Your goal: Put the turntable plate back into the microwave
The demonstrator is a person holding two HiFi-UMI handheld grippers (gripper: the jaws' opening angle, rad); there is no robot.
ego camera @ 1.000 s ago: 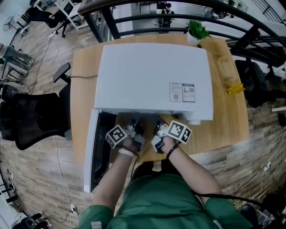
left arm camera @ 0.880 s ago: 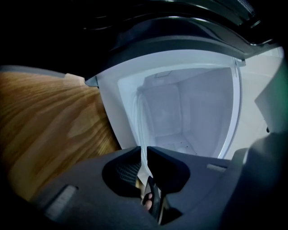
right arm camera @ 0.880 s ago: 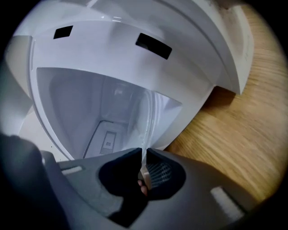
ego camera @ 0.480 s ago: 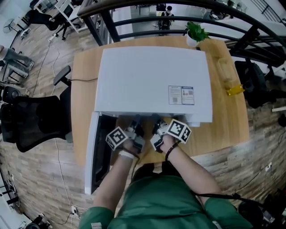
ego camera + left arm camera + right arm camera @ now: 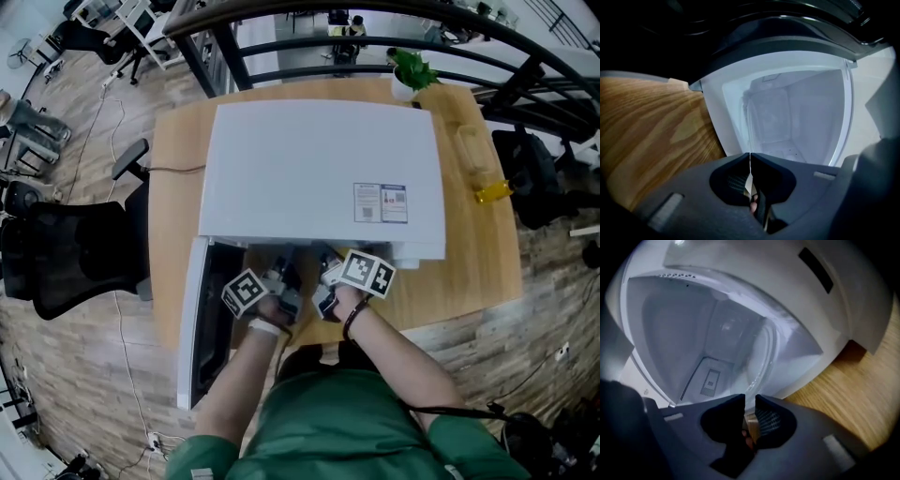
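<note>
The microwave (image 5: 319,173) sits on the table (image 5: 469,272), its door (image 5: 192,319) open at front left, the plate (image 5: 768,117) in its opening, a plant (image 5: 412,66) behind right, a chair (image 5: 66,253) left of the table

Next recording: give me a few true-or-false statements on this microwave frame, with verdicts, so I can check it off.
1. The microwave has its door open. True.
2. The left gripper has its fingers wide apart. False: they are together.
3. A plant stands at the far edge of the table. True.
4. A bowl sits on top of the microwave. False: its top shows only a label.
5. The chair is at the head view's right. False: it is at the left, beside the table.
</note>
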